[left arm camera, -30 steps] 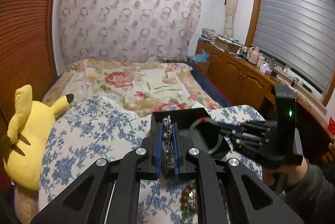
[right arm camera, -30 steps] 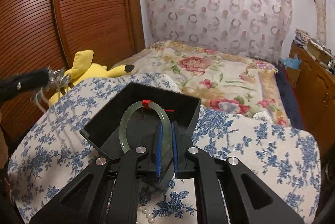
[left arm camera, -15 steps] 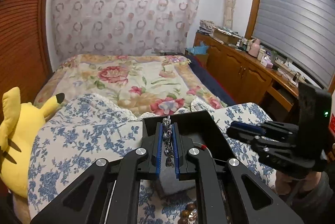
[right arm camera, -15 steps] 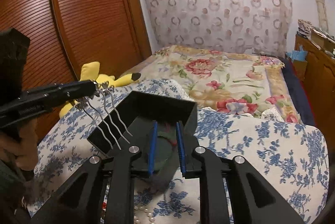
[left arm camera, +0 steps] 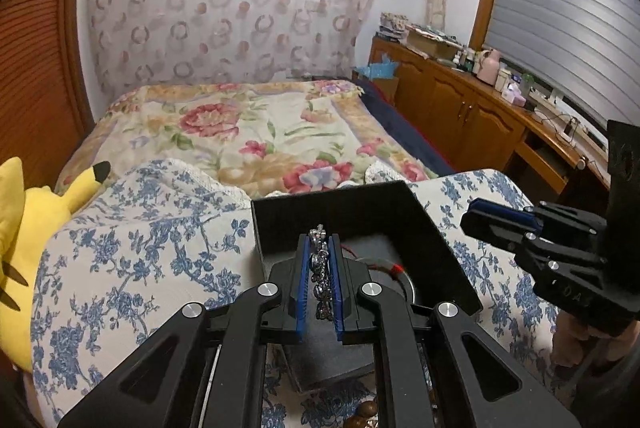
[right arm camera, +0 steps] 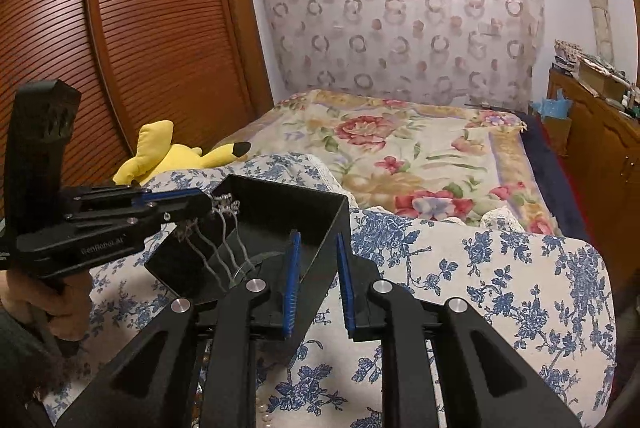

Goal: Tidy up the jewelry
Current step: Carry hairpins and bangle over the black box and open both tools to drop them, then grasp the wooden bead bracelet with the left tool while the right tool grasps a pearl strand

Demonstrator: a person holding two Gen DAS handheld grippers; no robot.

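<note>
My left gripper (left arm camera: 320,242) is shut on a silver chain necklace (left arm camera: 321,276) and holds it over the open black jewelry box (left arm camera: 352,204) on the blue-flowered cloth. In the right wrist view the chain's strands (right arm camera: 224,248) hang from the left gripper (right arm camera: 208,202) down into the box (right arm camera: 280,212). A green bangle with a red cord (left arm camera: 394,268) lies inside the box. My right gripper (right arm camera: 318,242) is open and empty, just right of the box; it also shows in the left wrist view (left arm camera: 480,214).
A yellow plush toy (left arm camera: 24,228) lies at the left on the bed. Brown beads (left arm camera: 366,412) and white pearls (right arm camera: 264,414) lie on the cloth near me. A wooden cabinet (left arm camera: 472,112) runs along the right wall, a wooden wardrobe (right arm camera: 120,28) on the left.
My right gripper has let the green bangle go into the box, opened and drawn back to the right. My left gripper has brought the chain over the box.
</note>
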